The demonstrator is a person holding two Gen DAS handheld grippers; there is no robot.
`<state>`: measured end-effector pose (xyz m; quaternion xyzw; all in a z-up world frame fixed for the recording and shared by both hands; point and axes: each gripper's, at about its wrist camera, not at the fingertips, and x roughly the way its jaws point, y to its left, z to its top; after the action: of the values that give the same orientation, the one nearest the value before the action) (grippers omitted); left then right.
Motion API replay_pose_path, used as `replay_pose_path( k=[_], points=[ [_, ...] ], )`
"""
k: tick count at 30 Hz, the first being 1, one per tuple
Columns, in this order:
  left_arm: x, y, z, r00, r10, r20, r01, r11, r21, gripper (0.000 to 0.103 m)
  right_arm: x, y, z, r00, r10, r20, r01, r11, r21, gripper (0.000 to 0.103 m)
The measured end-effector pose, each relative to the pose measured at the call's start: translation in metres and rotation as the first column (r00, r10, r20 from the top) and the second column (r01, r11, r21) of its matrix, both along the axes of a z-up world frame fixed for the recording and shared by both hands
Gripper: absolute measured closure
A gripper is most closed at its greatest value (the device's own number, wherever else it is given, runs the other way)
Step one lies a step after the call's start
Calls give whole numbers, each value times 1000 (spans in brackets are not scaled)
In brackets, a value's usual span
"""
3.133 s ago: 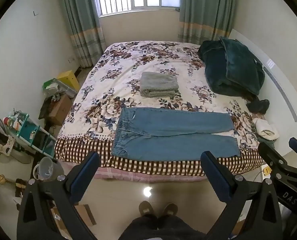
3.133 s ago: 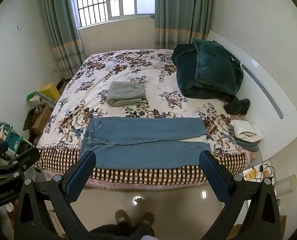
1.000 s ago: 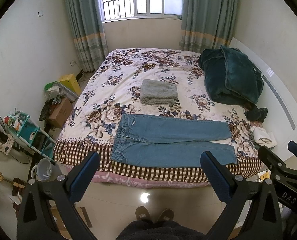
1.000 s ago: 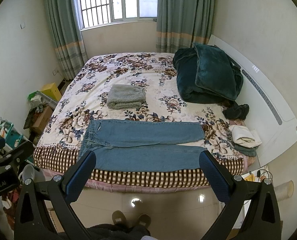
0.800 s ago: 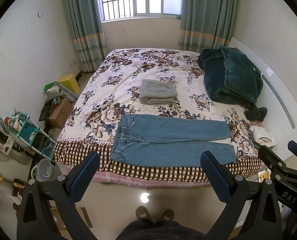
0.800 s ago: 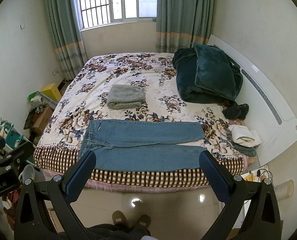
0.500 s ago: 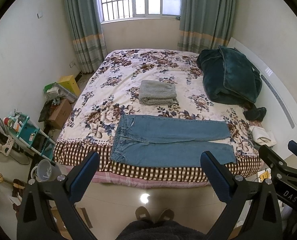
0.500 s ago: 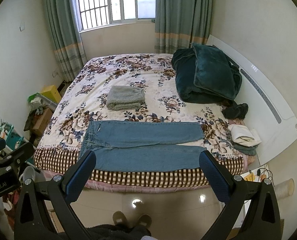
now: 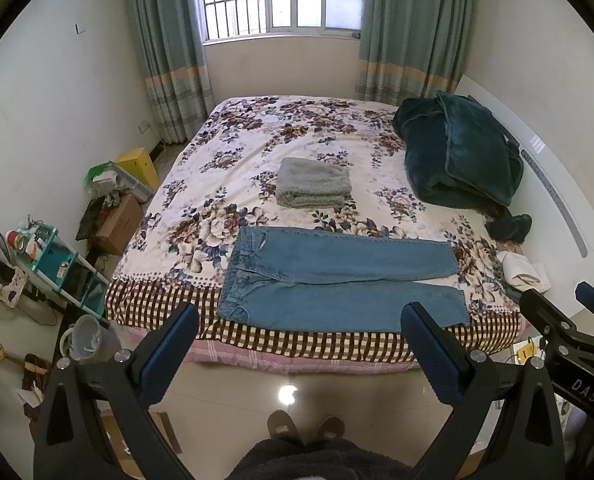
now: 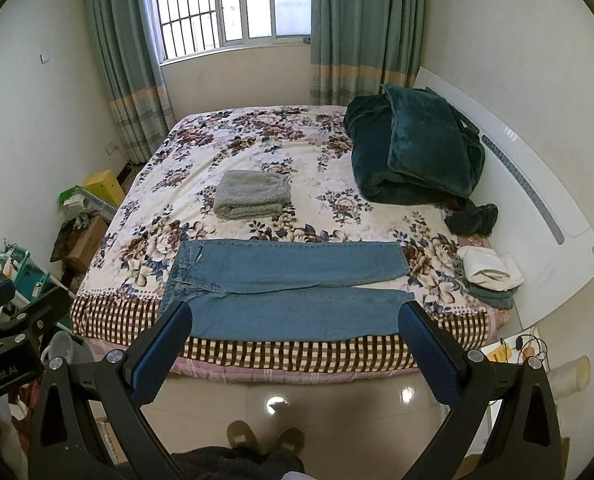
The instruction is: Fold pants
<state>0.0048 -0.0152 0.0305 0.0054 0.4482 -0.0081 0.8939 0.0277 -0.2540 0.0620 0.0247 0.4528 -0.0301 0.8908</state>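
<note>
With the left gripper (image 9: 299,334) and right gripper (image 10: 297,332) both spread wide and empty above the floor, the flat blue denim pants (image 9: 337,280) lie unfolded along the floral bed's (image 9: 257,128) near edge, so folding apparently awaits a reach forward.

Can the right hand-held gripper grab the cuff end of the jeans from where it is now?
Probably not yet. The right hand-held gripper is open but held back over the floor, away from the jeans. Nothing blocks the cuffs.
</note>
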Motion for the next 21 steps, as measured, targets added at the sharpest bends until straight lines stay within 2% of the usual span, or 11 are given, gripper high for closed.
replay_pose_path(
  k=[4, 8, 13, 21],
  points=[
    [-4, -3, -8, 1000, 16, 23, -16, 1000, 23, 0, 6, -12, -6, 1000, -15, -15, 15, 1000, 10, 0],
    [11, -6, -28, 998, 63, 26, -64, 997, 31, 0, 22, -41, -35, 998, -59, -38, 60, 998, 23, 0],
    [59, -19, -66, 995, 102, 6, -102, 989, 111, 0, 66, -76, -78, 991, -118, -66, 120, 993, 22, 0],
    [151, -43, -127, 992, 95, -81, -81, 985, 154, 0, 170, -130, -172, 966, -196, -168, 203, 979, 24, 0]
  ],
)
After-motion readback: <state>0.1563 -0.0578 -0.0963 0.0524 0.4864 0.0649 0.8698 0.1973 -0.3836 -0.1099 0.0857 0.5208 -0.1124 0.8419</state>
